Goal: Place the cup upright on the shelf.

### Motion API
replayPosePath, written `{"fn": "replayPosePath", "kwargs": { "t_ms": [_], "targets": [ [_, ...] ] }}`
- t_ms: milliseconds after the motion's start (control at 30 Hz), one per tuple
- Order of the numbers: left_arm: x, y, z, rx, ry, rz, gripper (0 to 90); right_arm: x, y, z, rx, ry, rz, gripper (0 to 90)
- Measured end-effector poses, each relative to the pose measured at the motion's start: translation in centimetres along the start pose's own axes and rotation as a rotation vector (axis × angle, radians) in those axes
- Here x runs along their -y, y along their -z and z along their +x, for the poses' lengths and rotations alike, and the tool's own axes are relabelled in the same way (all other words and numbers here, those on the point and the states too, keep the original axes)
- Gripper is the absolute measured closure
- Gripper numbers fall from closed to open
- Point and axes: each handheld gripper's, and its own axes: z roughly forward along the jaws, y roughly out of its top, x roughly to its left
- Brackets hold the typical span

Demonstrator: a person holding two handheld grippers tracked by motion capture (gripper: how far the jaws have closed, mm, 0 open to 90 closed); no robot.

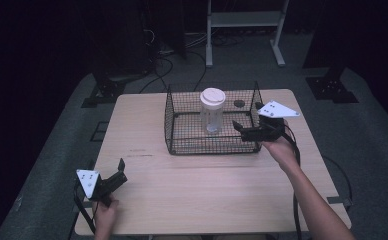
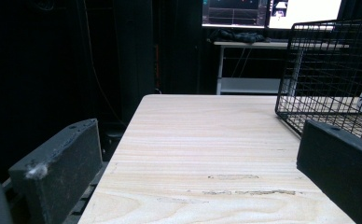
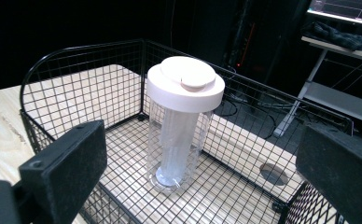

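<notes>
Black wire basket point(image 1: 182, 142) is seen standing on the far half of the pale wooden table point(image 1: 207, 190), its far wall close to the table's far edge and its right wall well inside the table's right edge. A clear tumbler point(image 1: 212, 111) with a white lid is noted upright inside the basket, toward the far wall and near mid-width, apart from all four walls; in the right gripper view the tumbler point(image 3: 184, 126) stands on the mesh floor with free mesh around its base. The right gripper point(image 1: 243, 129) is held at the basket's right wall, over the rim, jaws spread wide and pointed at the tumbler, nothing between them, no contact with the tumbler. The left gripper point(image 1: 121, 169) is held low at the table's near left corner, well apart from the basket, jaws likewise spread and holding nothing. A broad stretch of bare tabletop point(image 2: 207, 140) is recorded between the left gripper and the basket's near left corner point(image 2: 281, 112). A round hole point(image 3: 273, 173) in the tabletop is seen just beyond the basket's far wall.
</notes>
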Motion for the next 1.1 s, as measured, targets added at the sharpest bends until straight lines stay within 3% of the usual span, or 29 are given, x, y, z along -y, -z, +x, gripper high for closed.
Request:
{"fn": "replayPosePath", "kwargs": {
  "t_ms": [300, 567, 1100],
  "targets": [
    [0.0, 0.0, 0.0, 0.0, 0.0, 0.0, 0.0, 1.3, 0.9, 0.2, -0.005, 0.004, 0.004, 1.4],
    [0.0, 0.0, 0.0, 0.0, -0.002, 0.001, 0.0, 2.6, 2.2, 0.3, -0.012, -0.022, -0.007, 1.4],
    [0.0, 0.0, -0.1, -0.001, -0.01, 0.002, 0.0, 4.7, 4.4, 1.0, -0.013, -0.01, 0.004, 1.5]
  ]
}}
